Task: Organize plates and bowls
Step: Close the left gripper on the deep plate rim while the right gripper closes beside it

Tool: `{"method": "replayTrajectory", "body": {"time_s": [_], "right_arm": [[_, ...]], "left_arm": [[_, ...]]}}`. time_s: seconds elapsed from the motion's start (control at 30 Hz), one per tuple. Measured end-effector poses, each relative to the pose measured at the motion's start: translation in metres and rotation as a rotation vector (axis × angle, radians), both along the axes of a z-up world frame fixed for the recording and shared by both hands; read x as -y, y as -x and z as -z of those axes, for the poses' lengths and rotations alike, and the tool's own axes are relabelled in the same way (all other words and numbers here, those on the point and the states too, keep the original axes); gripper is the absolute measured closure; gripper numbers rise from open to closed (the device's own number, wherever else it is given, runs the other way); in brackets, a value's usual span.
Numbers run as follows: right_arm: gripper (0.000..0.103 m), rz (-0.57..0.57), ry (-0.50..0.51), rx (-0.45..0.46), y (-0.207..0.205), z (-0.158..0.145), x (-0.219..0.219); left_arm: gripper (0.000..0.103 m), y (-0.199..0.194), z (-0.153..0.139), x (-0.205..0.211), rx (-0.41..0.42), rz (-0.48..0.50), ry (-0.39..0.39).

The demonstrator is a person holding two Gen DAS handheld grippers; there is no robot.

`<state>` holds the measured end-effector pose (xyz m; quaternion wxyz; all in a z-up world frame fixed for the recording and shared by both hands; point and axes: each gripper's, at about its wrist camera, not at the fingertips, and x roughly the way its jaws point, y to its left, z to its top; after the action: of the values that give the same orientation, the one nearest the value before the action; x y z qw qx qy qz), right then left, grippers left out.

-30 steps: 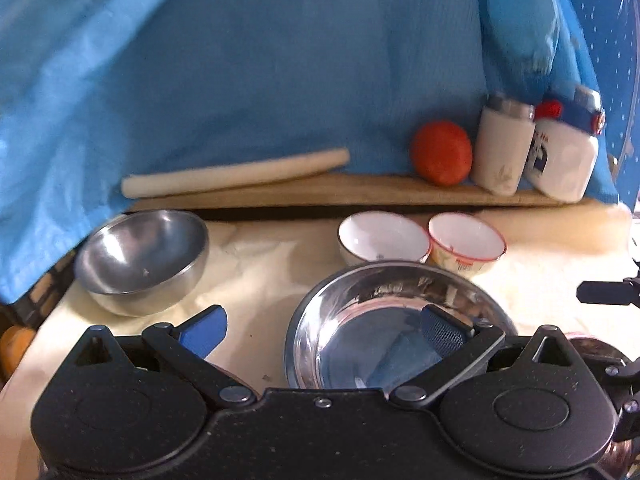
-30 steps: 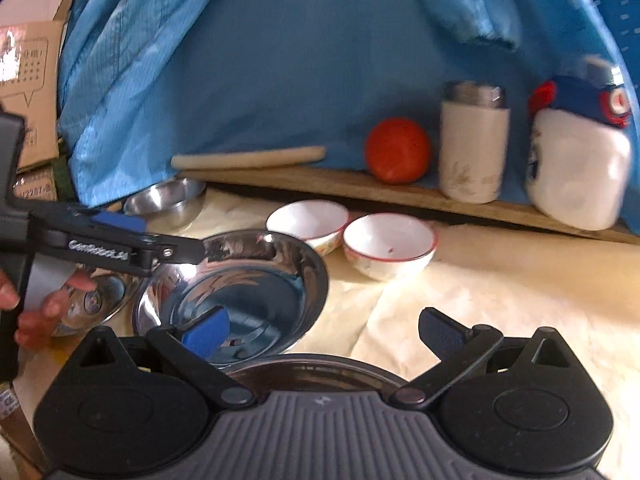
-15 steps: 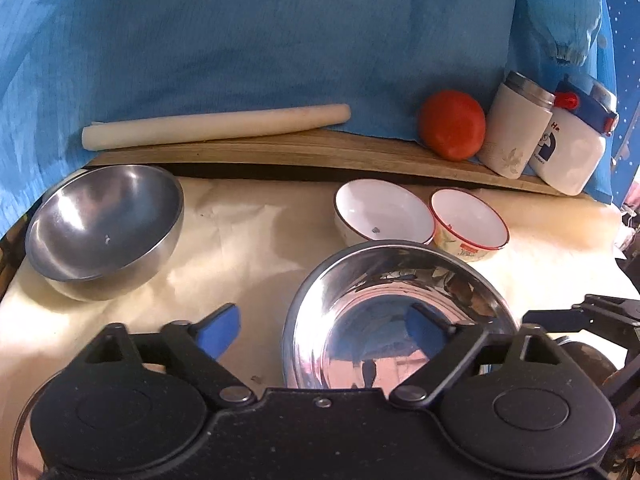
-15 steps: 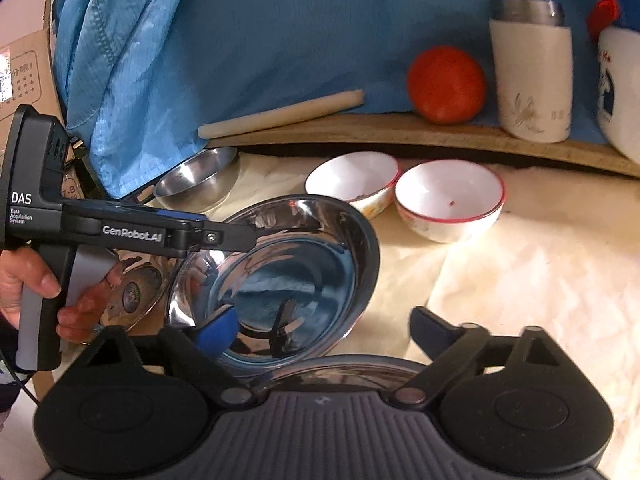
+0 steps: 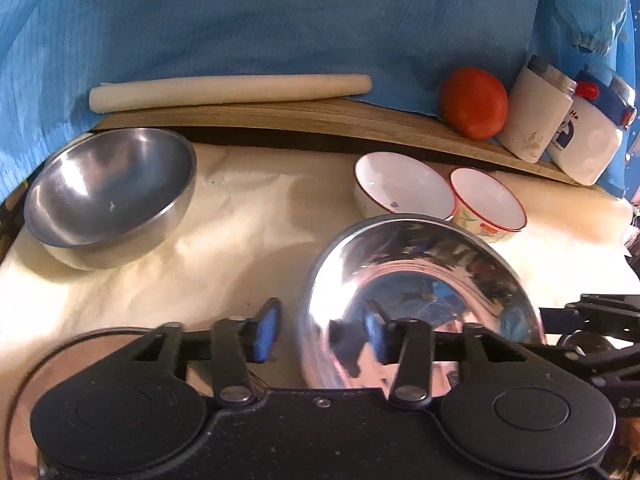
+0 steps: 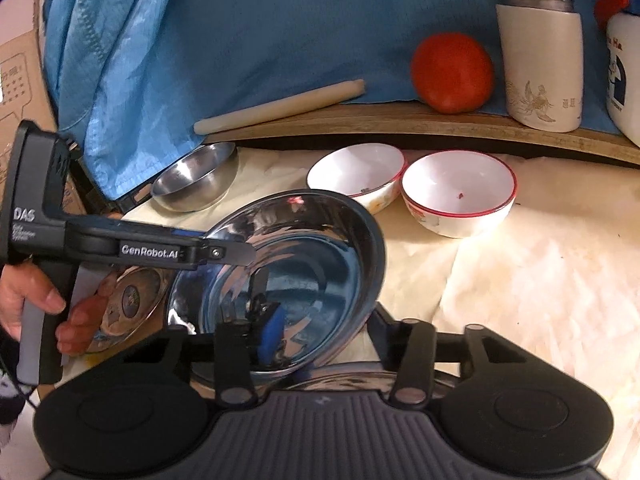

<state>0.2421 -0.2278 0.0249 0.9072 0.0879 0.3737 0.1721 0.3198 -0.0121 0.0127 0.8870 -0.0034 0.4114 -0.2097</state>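
A shiny steel bowl [image 5: 420,300] is tilted between both grippers; it also shows in the right wrist view [image 6: 288,280]. My left gripper [image 5: 320,330] straddles its left rim, one blue pad outside and one inside, jaws narrowed on the rim. My right gripper [image 6: 324,332] straddles the bowl's near right rim the same way. A matte steel bowl [image 5: 108,192] sits at the far left. Two white bowls with red rims [image 5: 404,192] [image 5: 488,204] stand behind. A steel plate [image 5: 52,368] lies under my left gripper.
A wooden board [image 5: 280,120] along the back carries a white rolling pin [image 5: 228,88], a tomato [image 5: 474,102], a white cup [image 5: 536,116] and a white jar [image 5: 588,140]. Blue cloth hangs behind. Cream paper [image 6: 540,280] covers the table. A steel dish [image 6: 360,376] lies under my right gripper.
Both grippers have narrowed from wide open onto the shiny bowl's rim, and the bowl has tipped up. The left gripper has moved forward and lower.
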Motion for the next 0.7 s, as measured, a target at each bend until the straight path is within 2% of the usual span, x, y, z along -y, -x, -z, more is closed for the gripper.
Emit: {"method": "replayTrajectory", "body": {"time_s": [0.07, 0.23, 0.5, 0.7], "right_arm": [[0.067, 0.02, -0.007, -0.002, -0.001, 0.0, 0.001], [0.082, 0.073, -0.057, -0.019, -0.004, 0.003, 0.01], [0.088, 0.112, -0.11, 0.05, 0.0, -0.013, 0.016], [0.09, 0.142, -0.15, 0.105, 0.022, -0.028, 0.036]], "left_arm": [[0.066, 0.002, 0.0, 0.002, 0.005, -0.009, -0.005], [0.078, 0.001, -0.002, -0.007, -0.006, -0.06, 0.029], [0.078, 0.016, -0.026, -0.016, 0.049, -0.128, 0.101], [0.08, 0.042, -0.048, -0.009, 0.094, -0.113, 0.165]]}}
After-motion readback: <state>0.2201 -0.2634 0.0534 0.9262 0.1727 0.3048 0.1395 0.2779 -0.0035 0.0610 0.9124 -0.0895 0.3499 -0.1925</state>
